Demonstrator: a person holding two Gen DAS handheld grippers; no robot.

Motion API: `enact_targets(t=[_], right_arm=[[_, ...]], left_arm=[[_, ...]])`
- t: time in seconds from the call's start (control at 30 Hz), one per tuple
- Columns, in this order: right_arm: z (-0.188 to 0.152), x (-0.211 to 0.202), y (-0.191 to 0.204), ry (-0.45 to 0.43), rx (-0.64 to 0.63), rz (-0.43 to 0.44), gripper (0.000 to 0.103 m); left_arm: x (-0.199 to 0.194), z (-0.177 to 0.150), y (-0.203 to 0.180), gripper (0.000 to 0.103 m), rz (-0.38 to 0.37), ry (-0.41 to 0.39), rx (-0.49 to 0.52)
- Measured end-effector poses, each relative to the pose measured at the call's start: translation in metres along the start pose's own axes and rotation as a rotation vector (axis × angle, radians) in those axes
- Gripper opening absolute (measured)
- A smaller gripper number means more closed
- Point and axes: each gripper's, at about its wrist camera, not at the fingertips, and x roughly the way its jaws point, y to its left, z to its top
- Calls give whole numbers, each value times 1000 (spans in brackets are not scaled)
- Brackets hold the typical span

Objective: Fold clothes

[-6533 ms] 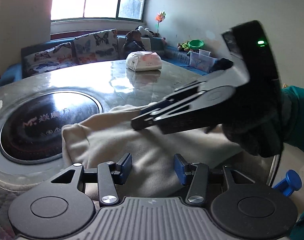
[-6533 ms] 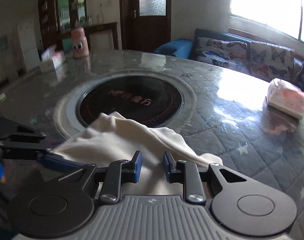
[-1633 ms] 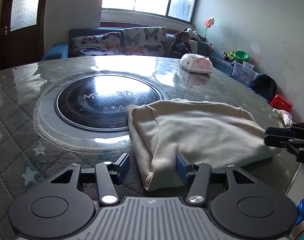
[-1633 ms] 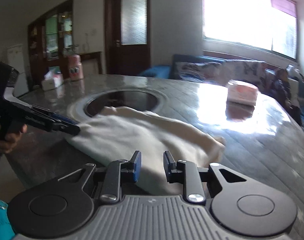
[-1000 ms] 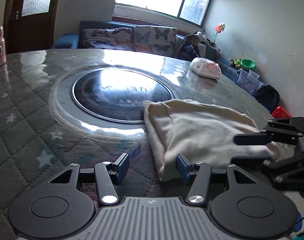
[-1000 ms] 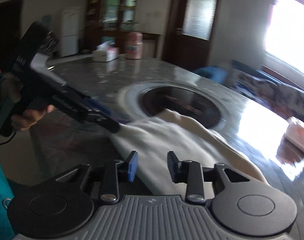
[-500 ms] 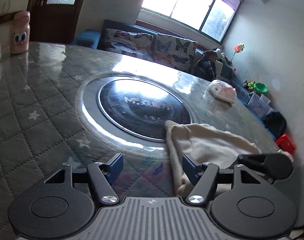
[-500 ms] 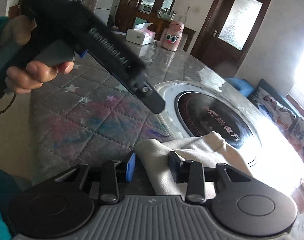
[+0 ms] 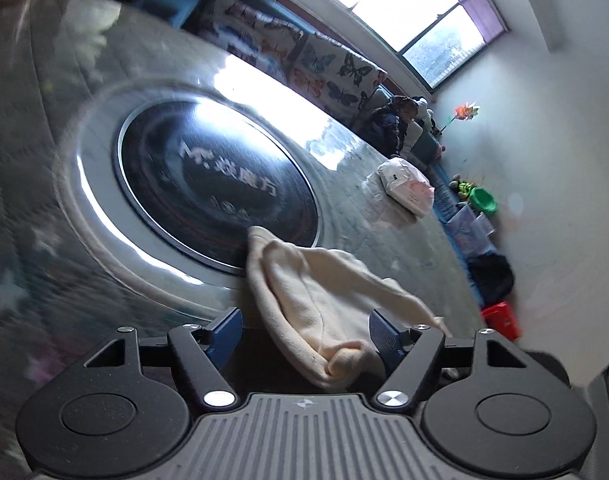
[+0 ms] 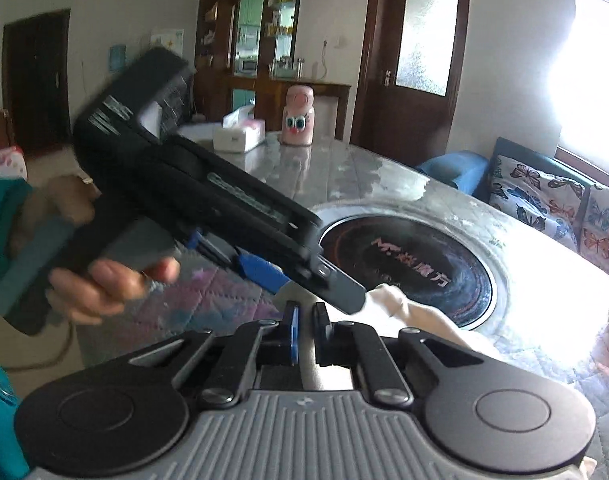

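A cream garment (image 9: 312,292) lies crumpled on the quilted table (image 9: 44,160), beside the black round plate. In the left wrist view my left gripper (image 9: 304,332) straddles the garment's near fold. Its jaws are opening and the blue pads (image 9: 224,330) stand clear of the cloth. In the right wrist view my right gripper (image 10: 306,332) has its jaws together. Pale fabric shows under them, and the garment (image 10: 416,312) trails off to the right. The left gripper (image 10: 318,290), held by a hand (image 10: 104,280), crosses just above and in front of the right one.
A black round hotplate (image 9: 216,184) is set into the table's middle. A white plastic pack (image 9: 406,192) lies at the far side. A pink bottle with eyes (image 10: 298,116) and a tissue box (image 10: 240,134) stand at another edge. A person (image 9: 392,124) sits on the butterfly-cushion sofa (image 9: 304,56).
The right jaws have closed at the garment's edge. The left gripper has rolled, moved in over the garment's near fold and opened wider. Part of the garment now rises off the table.
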Motion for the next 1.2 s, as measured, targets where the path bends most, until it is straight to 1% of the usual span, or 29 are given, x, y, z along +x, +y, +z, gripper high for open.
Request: enact_targets(t=[0.17,0.23,0.3,0.33,0.37,0.4,0.5,0.6,0.7,0.83,0.93,0.97,1.1,1.13,1.2], right_arm=[[-3,-16,-1,-31,5,28,6],[-6,-20,0,-39,8,45,6],[-9,-23,2,-40,7,64,6],[-10,-24,3,-38,7,72,6],[-12,-25,5,-36,6,80,6],[-14,-25,6,-32,2,83,7],[-20,-31,5,-28,11,85,10],[-28,-41,0,-40,56,60,14],[-37,-50,-15,-40,127,-6,19],[-58,-64,-55,-23,255,-162,23],[-78,-70,-91,0,357,-295,26],[-84,-70,-100,6,385,-325,27],[-106,-67,-135,24,488,-412,29],[-111,-66,-142,24,517,-417,30],[-120,-63,-156,19,579,-406,39]], left_arm=[[18,2,11,72,-61,57,-162],[25,-1,15,64,-73,77,-204],[29,-4,18,46,-75,91,-222],[31,-6,20,40,-77,98,-230],[33,-8,22,31,-78,104,-238],[34,-9,23,26,-77,106,-242],[32,-10,24,20,-60,103,-228],[30,-12,20,20,-44,99,-191],[33,-13,11,20,-23,94,-137],[32,-15,4,20,-3,88,-91],[32,-16,-1,20,14,87,-58],[31,-16,-2,20,17,89,-52],[31,-16,-3,21,27,93,-41],[31,-16,-4,21,30,93,-39],[31,-16,-5,21,36,92,-27]])
